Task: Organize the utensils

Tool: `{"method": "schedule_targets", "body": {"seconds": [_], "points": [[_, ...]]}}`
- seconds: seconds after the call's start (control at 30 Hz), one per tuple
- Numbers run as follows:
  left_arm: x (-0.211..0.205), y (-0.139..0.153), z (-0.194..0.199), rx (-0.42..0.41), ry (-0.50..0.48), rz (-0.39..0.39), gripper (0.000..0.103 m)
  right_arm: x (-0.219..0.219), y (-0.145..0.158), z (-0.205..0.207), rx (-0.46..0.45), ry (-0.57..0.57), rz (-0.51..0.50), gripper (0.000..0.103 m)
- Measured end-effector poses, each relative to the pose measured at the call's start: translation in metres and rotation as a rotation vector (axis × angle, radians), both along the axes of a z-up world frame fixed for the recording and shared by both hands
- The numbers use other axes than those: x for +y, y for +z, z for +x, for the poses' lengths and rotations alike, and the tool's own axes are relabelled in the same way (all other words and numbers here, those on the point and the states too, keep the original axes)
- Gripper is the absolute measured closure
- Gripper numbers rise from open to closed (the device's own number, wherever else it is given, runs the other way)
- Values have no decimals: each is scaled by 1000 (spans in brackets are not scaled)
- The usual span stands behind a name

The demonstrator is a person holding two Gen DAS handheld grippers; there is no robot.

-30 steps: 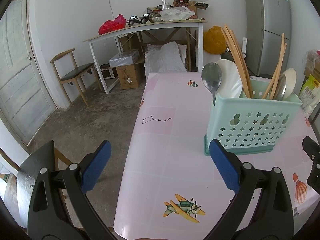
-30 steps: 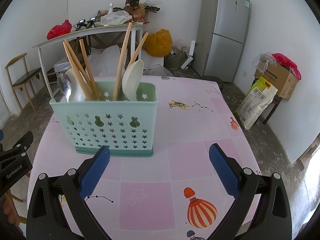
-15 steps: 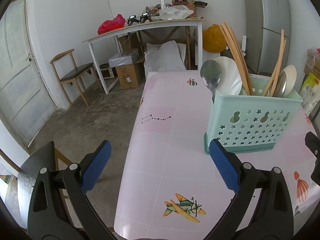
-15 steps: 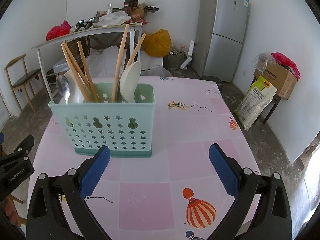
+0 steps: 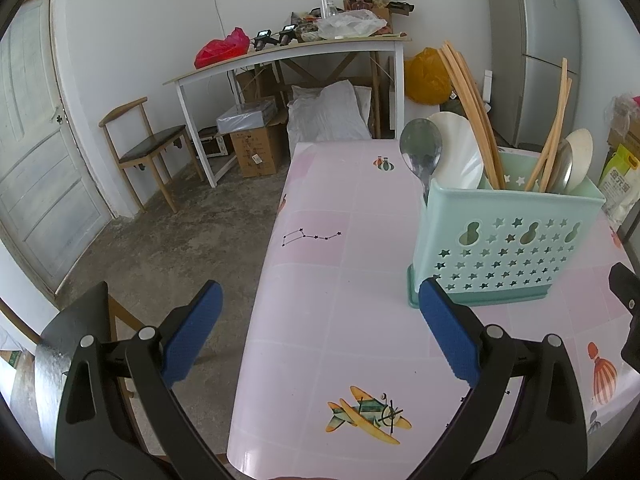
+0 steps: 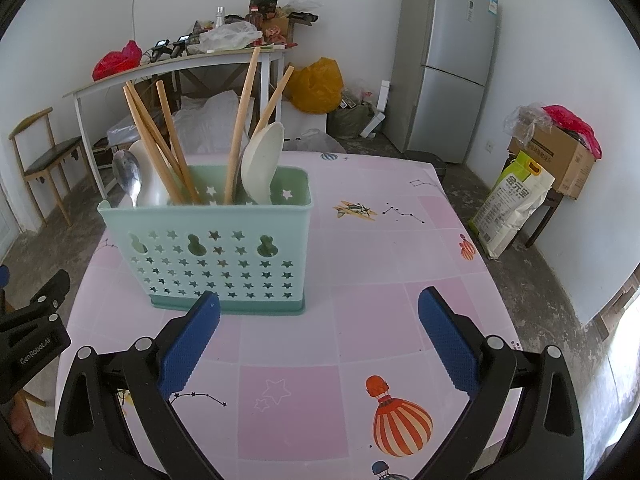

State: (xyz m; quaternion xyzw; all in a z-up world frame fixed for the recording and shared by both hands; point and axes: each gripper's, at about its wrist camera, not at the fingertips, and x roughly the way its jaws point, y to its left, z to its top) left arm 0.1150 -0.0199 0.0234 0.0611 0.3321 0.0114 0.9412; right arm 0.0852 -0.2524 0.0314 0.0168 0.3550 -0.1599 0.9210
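Pink tablecloth [image 6: 360,312] is stretching ahead; I am holding my right gripper [image 6: 318,338] and left gripper [image 5: 320,332] wide open, both empty. Caddy [image 6: 216,248] is standing at eleven o'clock from the right, nearer it, utensils upright inside

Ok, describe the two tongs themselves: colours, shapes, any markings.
Both look alike. The left tongs and right tongs each have two black plastic arms with triangular cut-outs and silver rivets, ending in flat, textured blue pads. In the right view, the left tool's black body carries white "GenRobot.AI" lettering. No cables or sleeves show.
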Motion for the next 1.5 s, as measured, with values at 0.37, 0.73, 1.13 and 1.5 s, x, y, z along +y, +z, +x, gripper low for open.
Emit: {"method": "schedule_targets", "body": {"seconds": [0.37,0.73,1.13,1.5], "points": [[0,0,1,4,-1,-1,8,1,-1,1,4,4,2,7],[-2,-1,0,6,-1,-1,8,2,-1,1,5,5,2,7],[-2,1,1,8,-2,-1,8,3,-1,1,6,6,4,7],[-2,1,1,8,0,-1,8,6,-2,2,6,8,6,7]]}}
